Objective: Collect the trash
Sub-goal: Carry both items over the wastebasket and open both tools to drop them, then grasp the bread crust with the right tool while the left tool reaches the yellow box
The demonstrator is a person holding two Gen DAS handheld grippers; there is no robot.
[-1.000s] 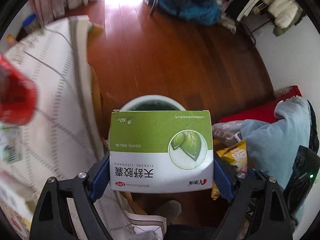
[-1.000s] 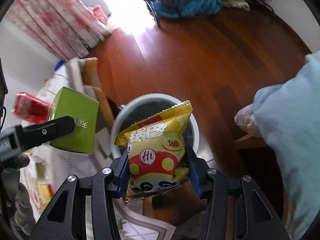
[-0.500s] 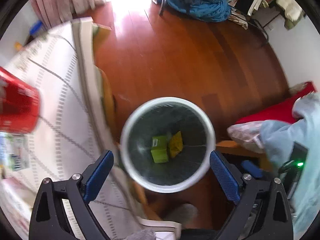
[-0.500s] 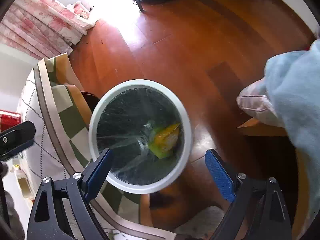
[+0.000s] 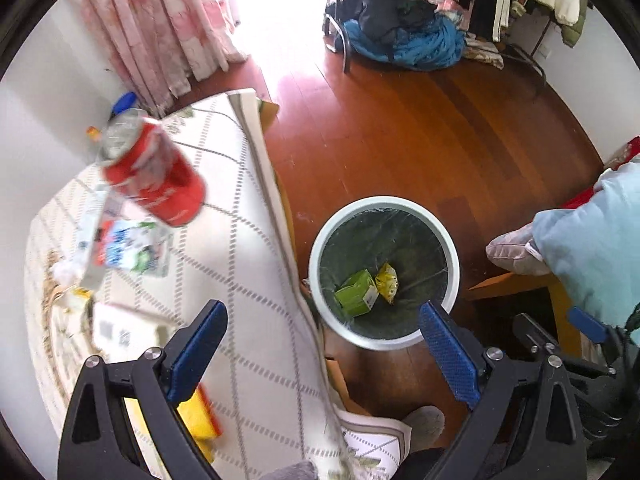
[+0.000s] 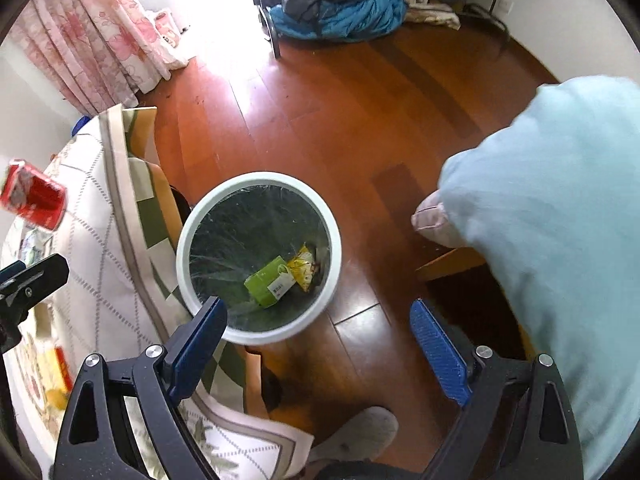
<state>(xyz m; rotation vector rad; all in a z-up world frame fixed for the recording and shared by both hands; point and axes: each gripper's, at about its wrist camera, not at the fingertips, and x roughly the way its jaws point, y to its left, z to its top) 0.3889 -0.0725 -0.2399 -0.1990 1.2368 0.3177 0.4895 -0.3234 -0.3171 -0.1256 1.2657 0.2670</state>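
On the wooden floor beside the table stands a white bin (image 5: 384, 202) (image 6: 260, 178) with a dark liner. A green box (image 5: 357, 294) (image 6: 270, 282) and a yellow snack bag (image 5: 387, 282) (image 6: 304, 266) lie at its bottom. My left gripper (image 5: 322, 310) hangs open and empty over the table edge and the bin's near rim. My right gripper (image 6: 318, 308), also open and empty, is above the bin's near side. On the tablecloth lie a red can (image 5: 154, 176) (image 6: 34, 198), a blue-green wrapper (image 5: 128, 248), a white box (image 5: 120, 330) and a yellow-red packet (image 5: 198, 416).
A person's light blue sleeve (image 6: 560, 220) fills the right side, over a wooden seat (image 5: 516, 284). A grey slipper (image 6: 356, 430) is below the bin. A chair piled with blue clothes (image 5: 400, 40) and pink curtains (image 5: 160, 28) stand far across the floor.
Both grippers opened; the green box and the snack bag dropped into the bin. Both grippers then rose, and the left view swung towards the table.
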